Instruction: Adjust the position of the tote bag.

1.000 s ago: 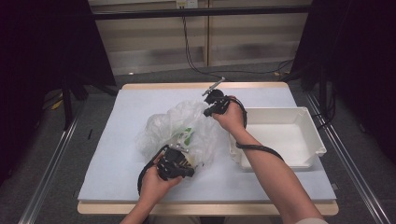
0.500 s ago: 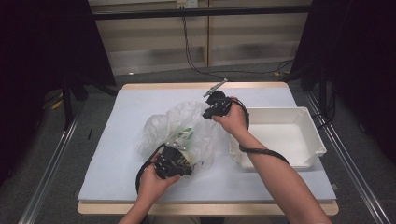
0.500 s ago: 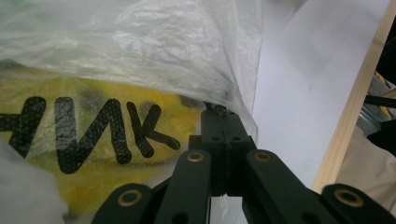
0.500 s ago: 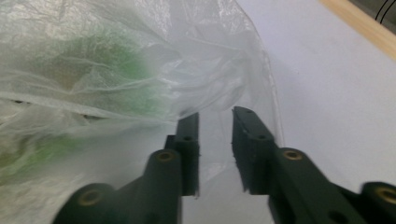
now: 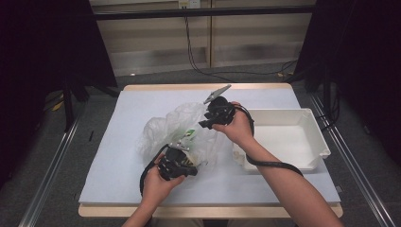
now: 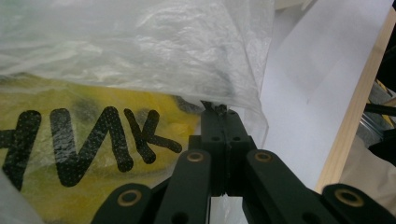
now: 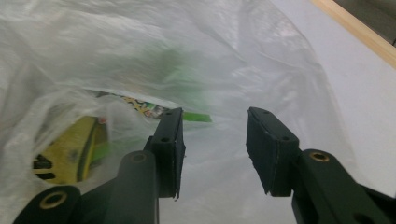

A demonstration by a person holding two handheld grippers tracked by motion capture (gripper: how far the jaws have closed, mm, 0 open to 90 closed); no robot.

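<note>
- Clear plastic bag (image 5: 176,128) lies mid-table, yellow packet (image 6: 84,154) w/ other items inside.
- Left gripper (image 5: 185,163) pinches bag's near edge, jaws pressed together.
- Right gripper (image 7: 214,140) at bag's far side: jaws just opening, spread, nothing btwn.
- White tray (image 5: 318,137) empty; unpacking looks barely begun.

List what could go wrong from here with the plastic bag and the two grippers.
1. The left gripper pinches only a thin fold at the edge of the plastic bag; the film may slip out or tear.
2. The right gripper has just been opening, nothing between its pads, so the bag's mouth may sag shut.
3. The yellow packet lies near that edge and may slide out.
</note>
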